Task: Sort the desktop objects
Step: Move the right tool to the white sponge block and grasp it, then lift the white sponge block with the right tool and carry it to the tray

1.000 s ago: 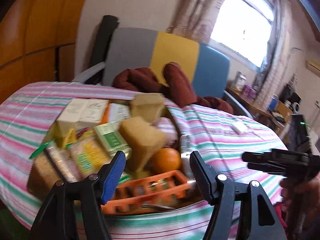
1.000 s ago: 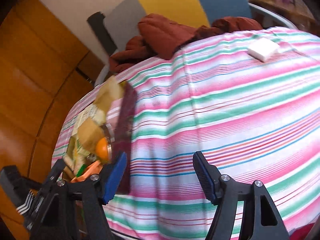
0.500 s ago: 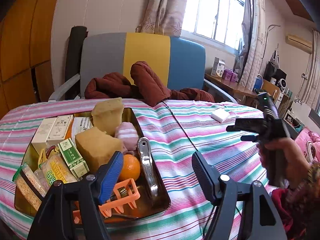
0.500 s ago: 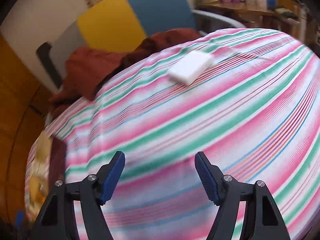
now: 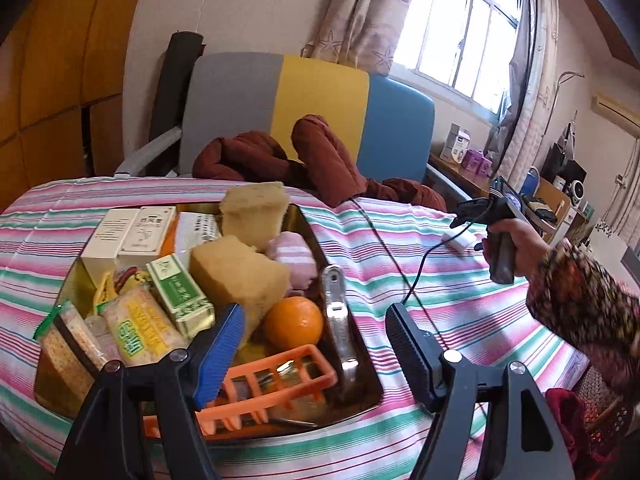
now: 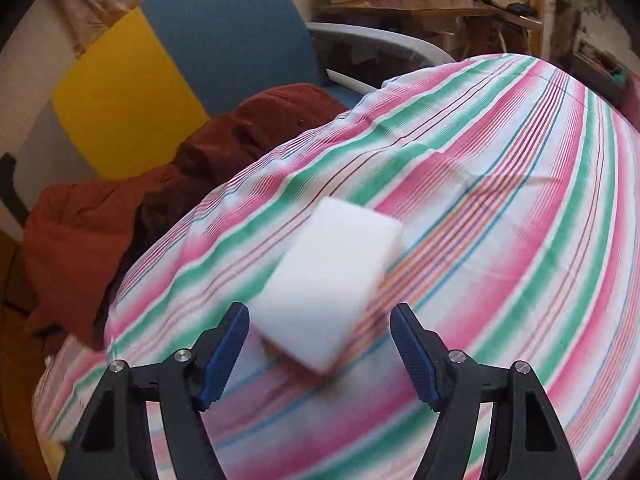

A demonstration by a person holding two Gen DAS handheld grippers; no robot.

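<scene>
A white foam block point(image 6: 330, 280) lies on the striped tablecloth point(image 6: 500, 240). My right gripper point(image 6: 320, 354) is open, and the near end of the block sits between its fingertips; it also shows in the left wrist view point(image 5: 464, 218), over the block point(image 5: 460, 240). My left gripper point(image 5: 314, 350) is open and empty above the near edge of a metal tray point(image 5: 370, 380). The tray holds brown sponges point(image 5: 236, 268), an orange point(image 5: 294, 322), boxes point(image 5: 128, 232), snack packs point(image 5: 140, 330), a metal clip point(image 5: 338, 320) and an orange rack point(image 5: 276, 380).
A grey, yellow and blue chair point(image 5: 320, 112) with a rust-red garment point(image 5: 312, 160) stands behind the table. A black cable point(image 5: 400, 264) runs across the cloth. A wooden desk point(image 6: 420, 8) with boxes stands at the far right.
My right gripper has swung away from the tray and moved across the table up to the white block, which now lies between its fingers. The left gripper has pulled back slightly from the tray.
</scene>
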